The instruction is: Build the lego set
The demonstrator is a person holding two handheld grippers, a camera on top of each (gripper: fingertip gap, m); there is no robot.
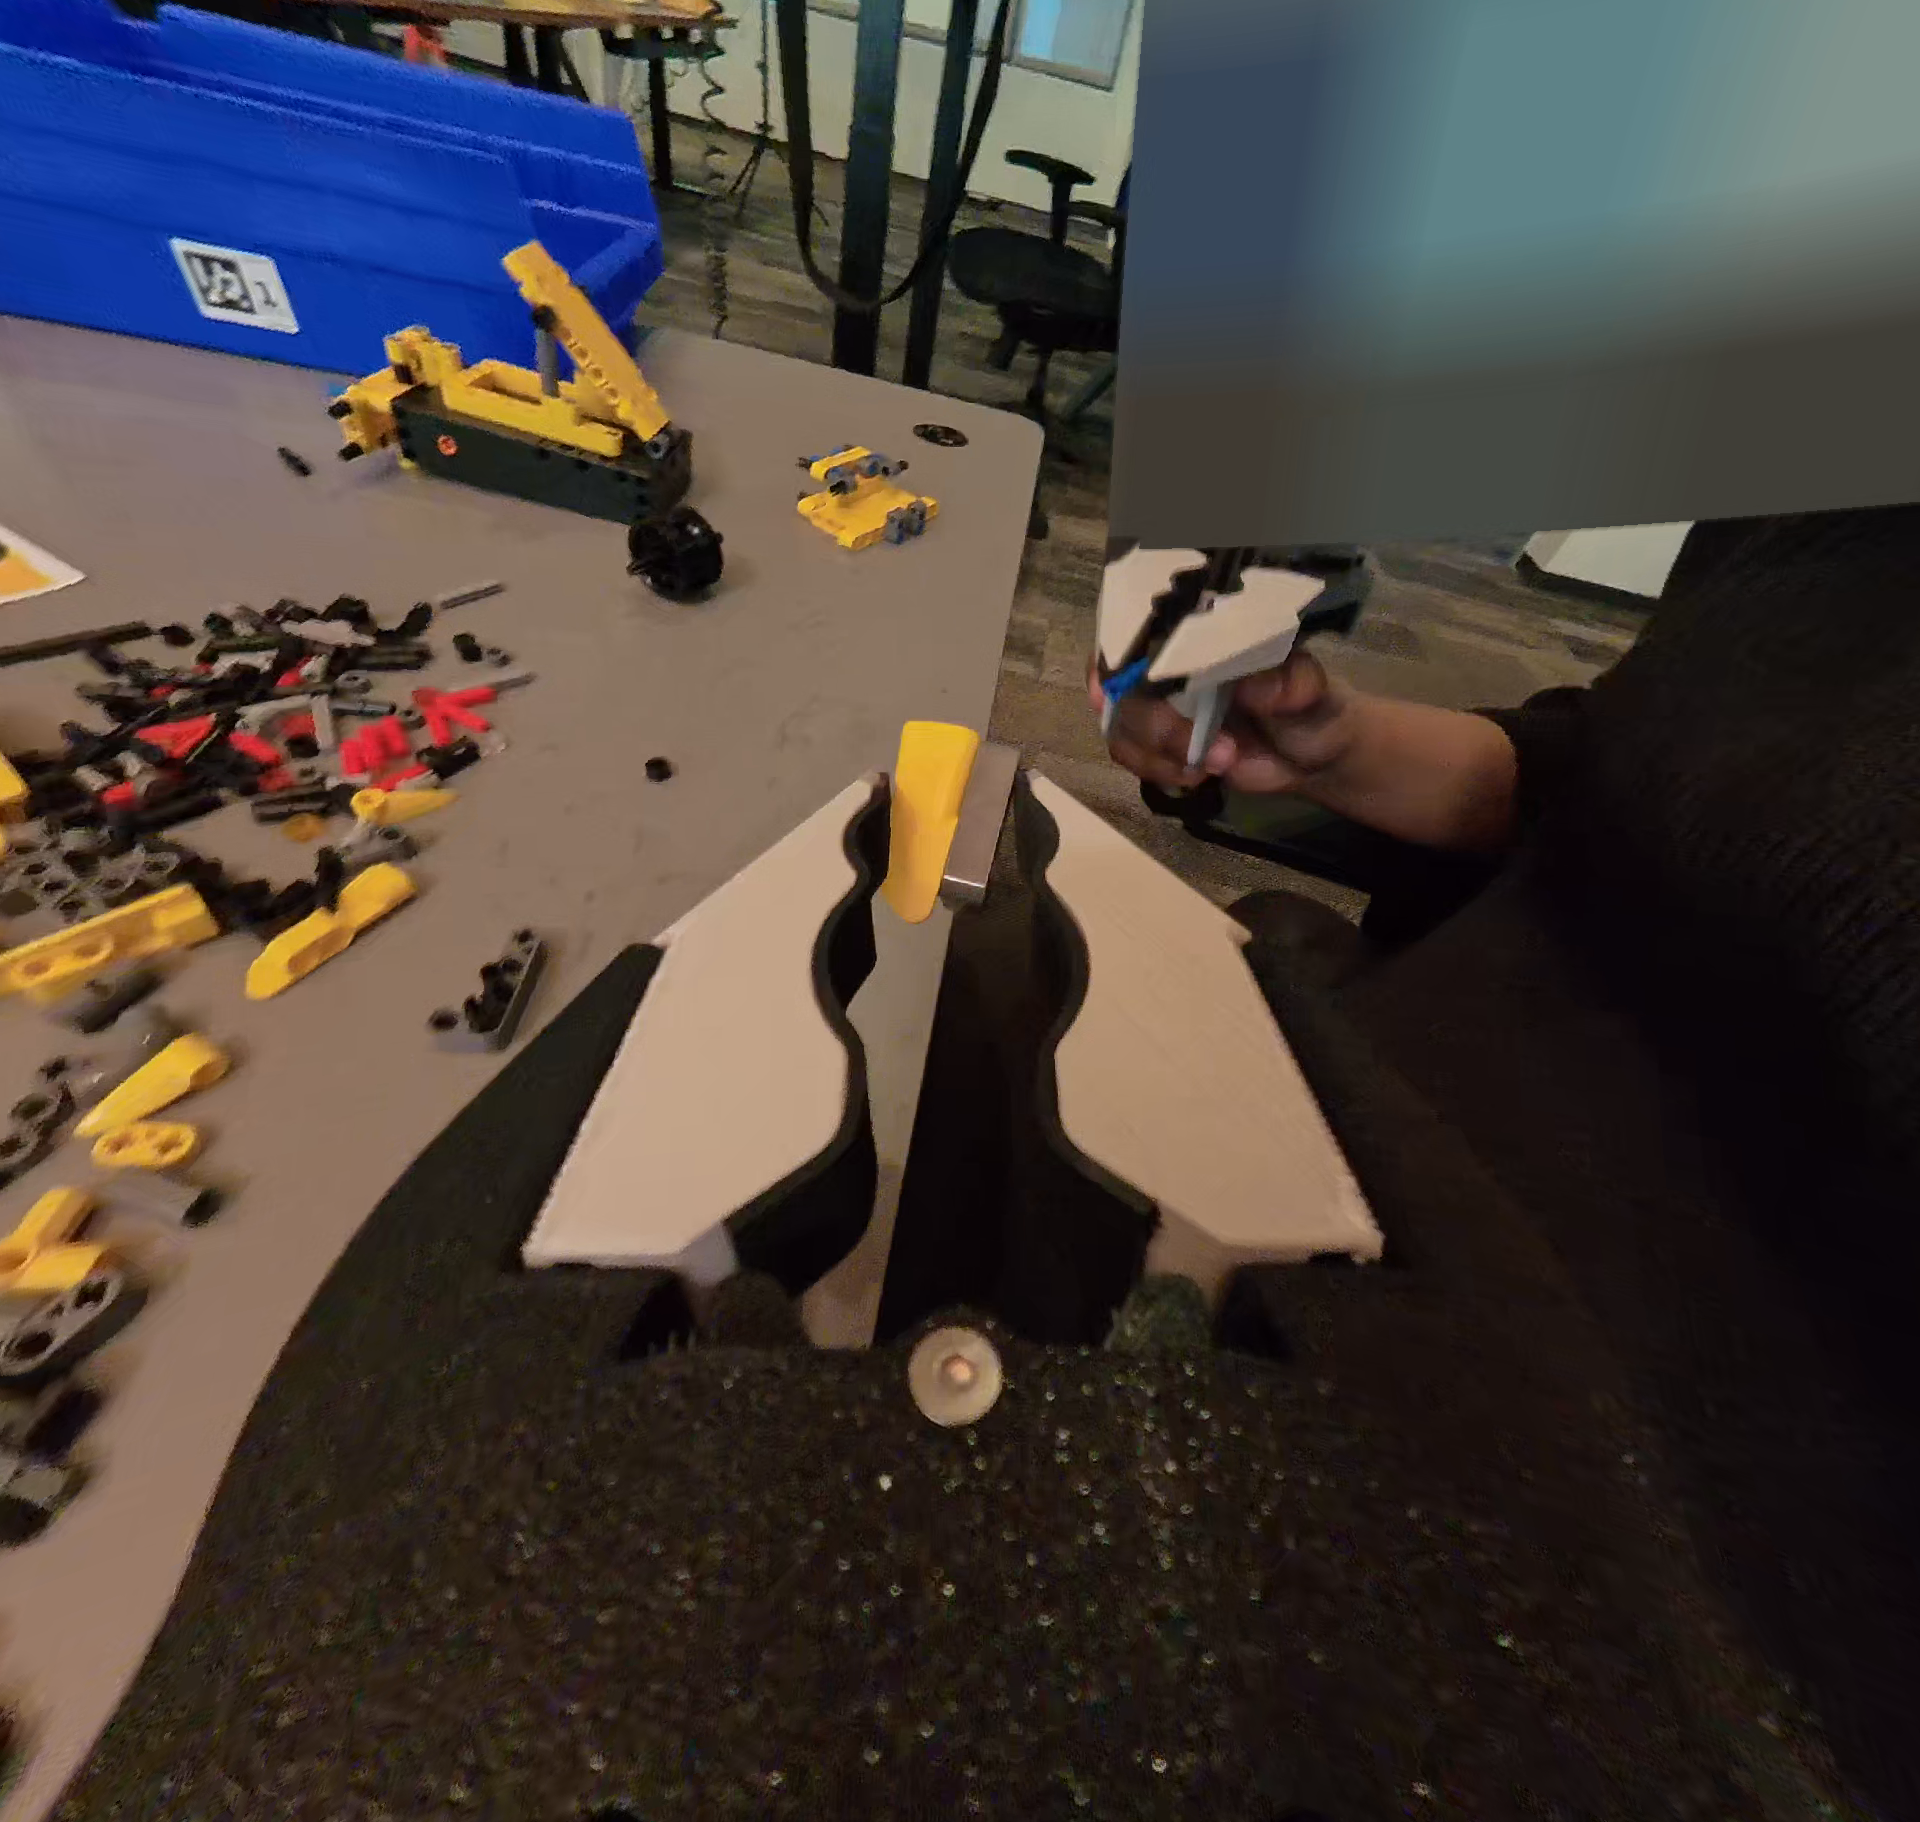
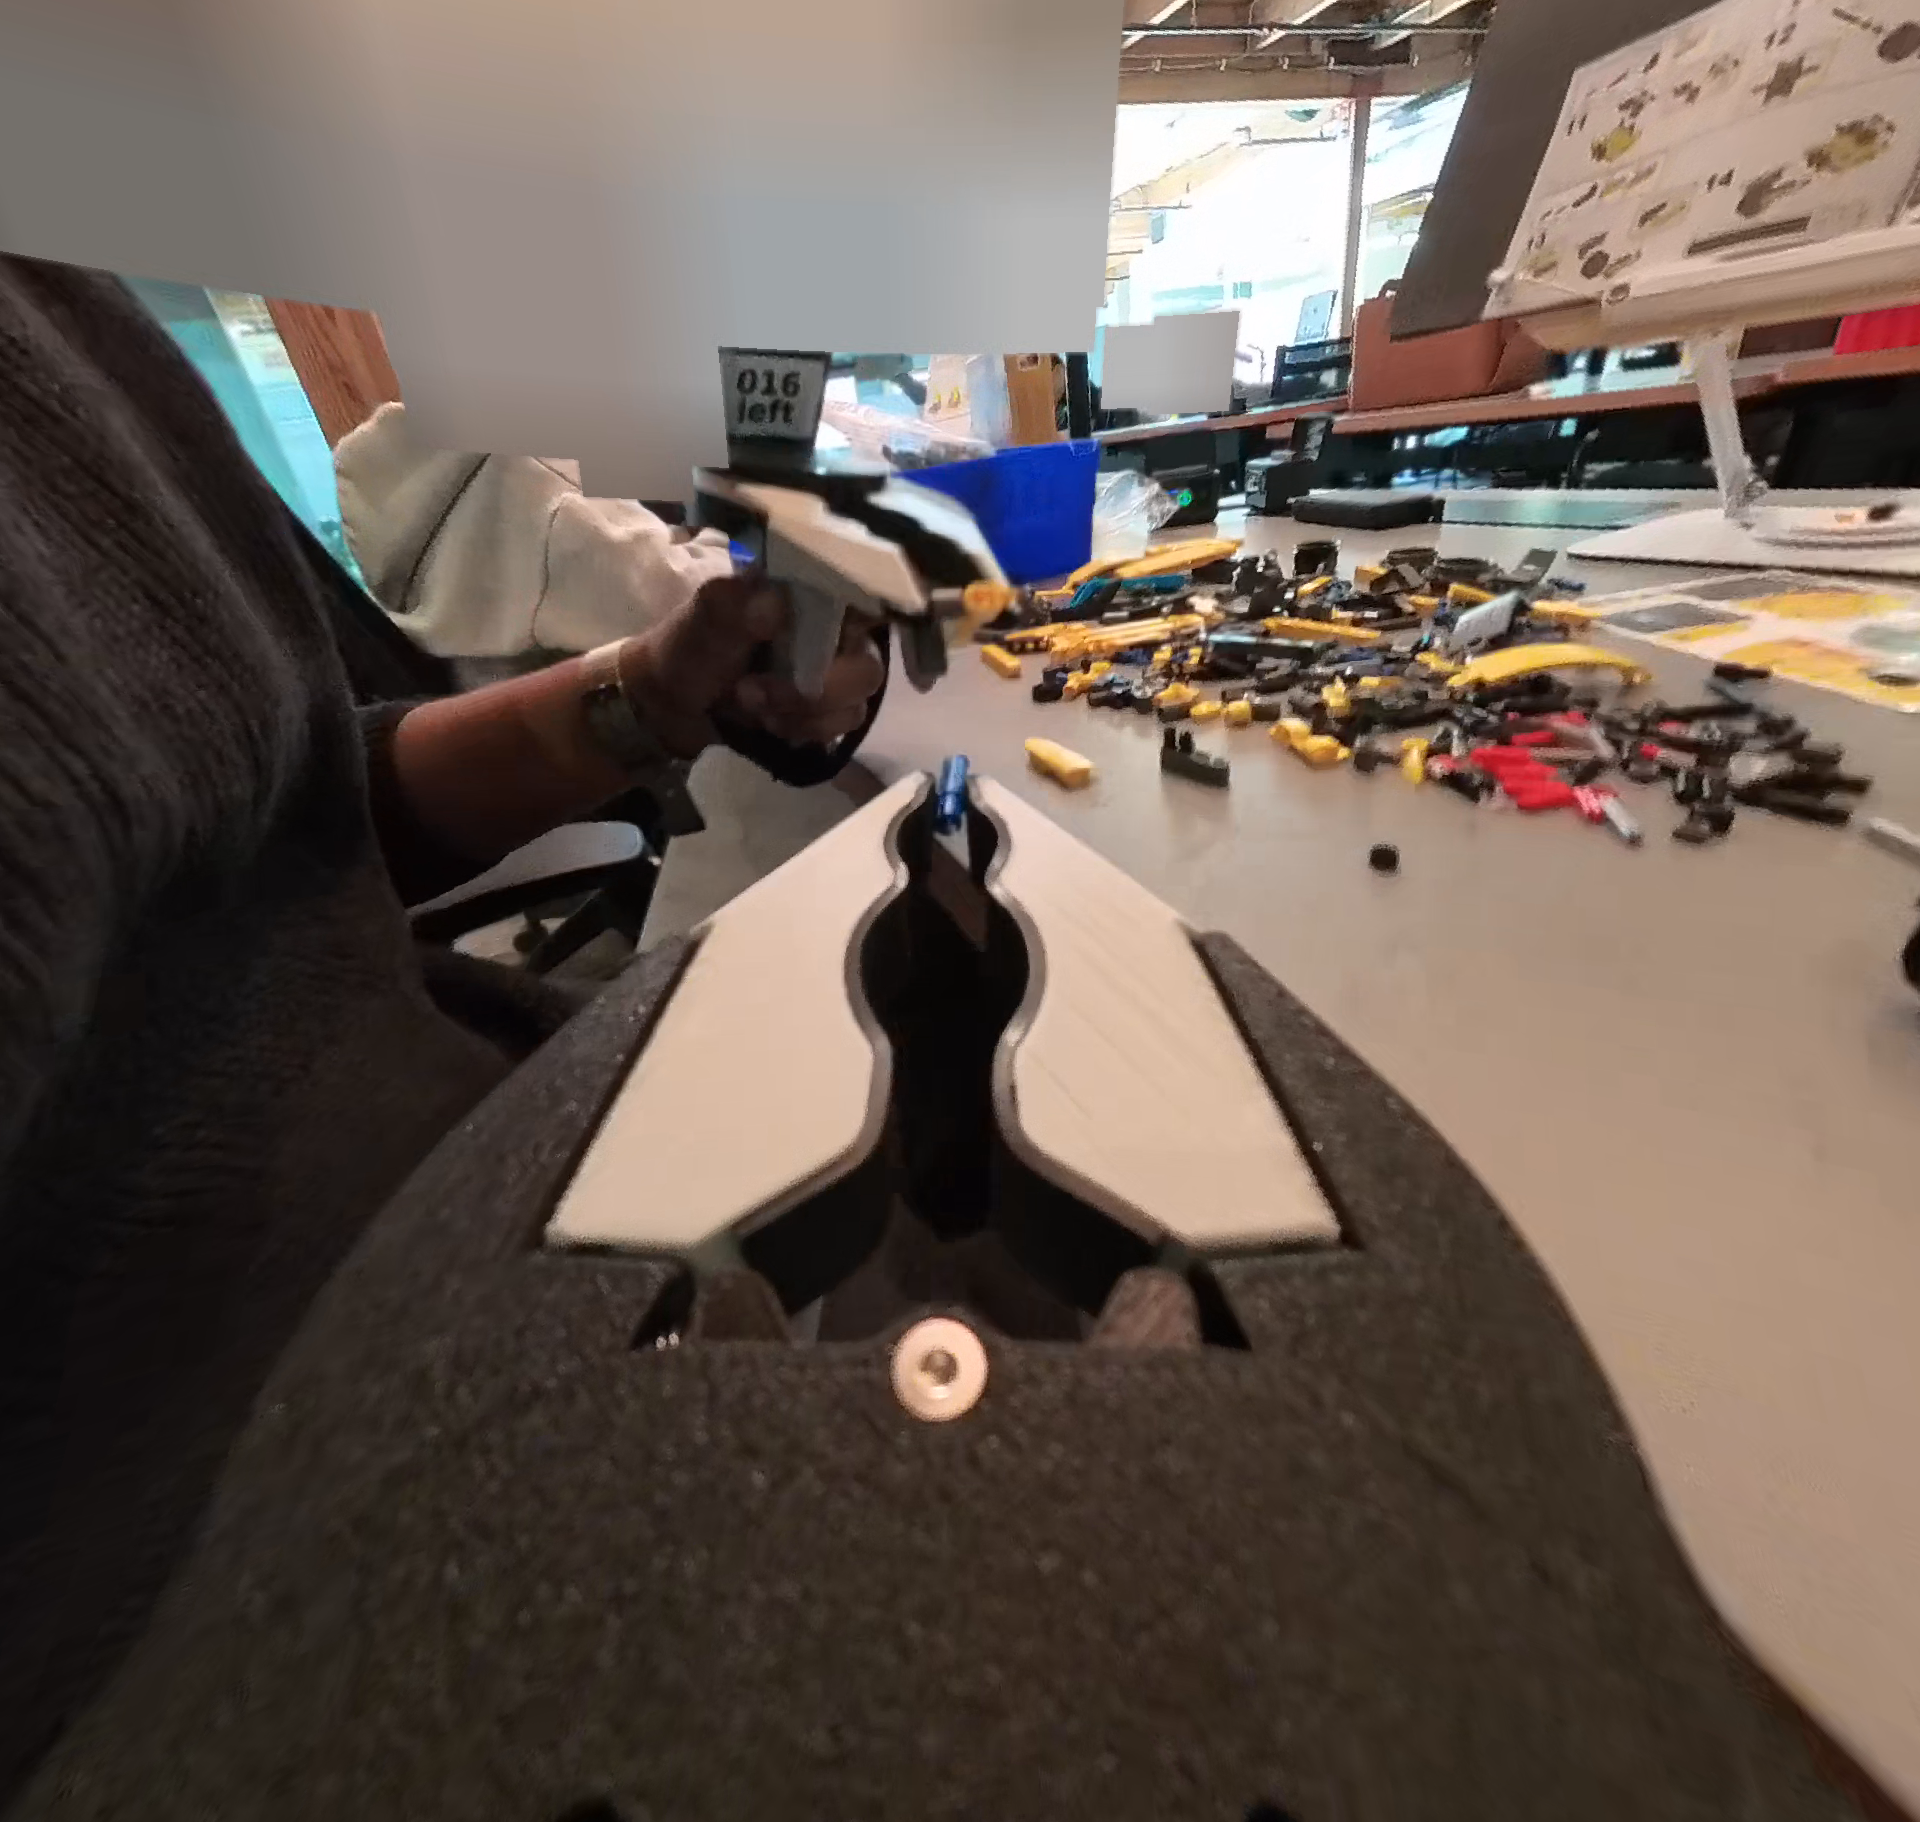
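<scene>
Left wrist view: your left gripper (image 1: 951, 837) has its jaws drawn narrow on a yellow piece (image 1: 928, 816), pinched upright at the very tips, with a grey pad pressed against its right side. The piece is off the table (image 1: 790, 650), hanging just over its near edge. Left of the jaws lies the loose pile (image 1: 260, 723) of black, red and yellow parts, unsorted. Ahead and left of the tips stands a partly built yellow-and-black model (image 1: 520, 422), with a black wheel (image 1: 673, 551) just beside its near end and a small yellow sub-assembly (image 1: 864, 499) to its right, apart from it. Behind them is a blue bin (image 1: 312, 172). To the right of the jaws, off the table, your right gripper (image 1: 1117, 681) is held up with something blue at its tips.

Right wrist view: your right gripper (image 2: 951, 801) is closed down on a blue pin (image 2: 950, 793), which pokes out past the tips. Ahead and left of the jaws your left gripper (image 2: 982, 600) carries the yellow piece (image 2: 982, 596) above the table edge. The two parts are near each other but apart, not joined. Right of the jaws the pile (image 2: 1455, 692) spreads wide, and an instruction sheet (image 2: 1725, 99) stands propped beyond it.

Judging from this, one model is begun, two parts are in hand, and most pieces remain loose.
</scene>
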